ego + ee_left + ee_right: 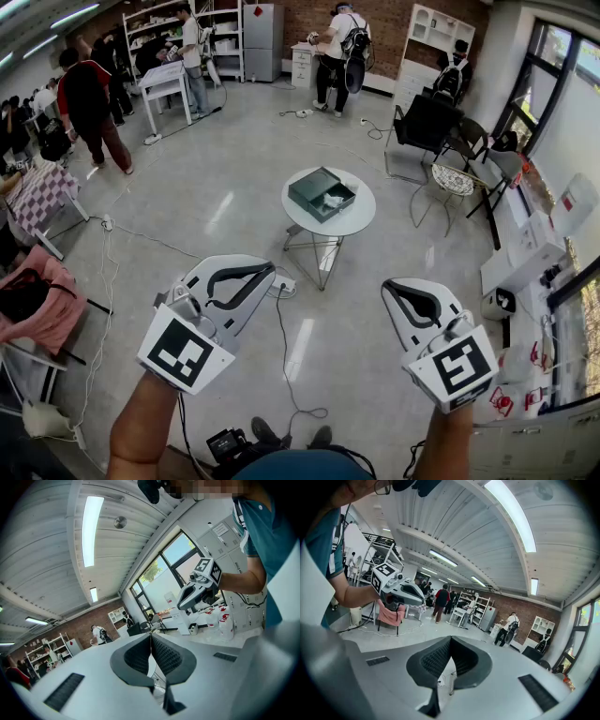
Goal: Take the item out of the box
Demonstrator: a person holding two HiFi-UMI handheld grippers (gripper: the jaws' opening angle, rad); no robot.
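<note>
Box (322, 194) well beyond left hand-held gripper (262, 274) and right hand-held gripper (394, 289), both closed, empty

The round bench (362, 223) stands ahead of you in the open floor (234, 187). The box (314, 190) sits on it, toward its left edge, and the item (338, 199) lies in the right part of the box. Your left gripper (262, 275) and right gripper (392, 292) are well short of the bench, one on each side of it. A power strip (284, 284) lies on the floor before the bench's near left edge. Chairs (441, 141) stand to the right of the bench, and shelves (183, 37) line the far wall behind it.
</note>
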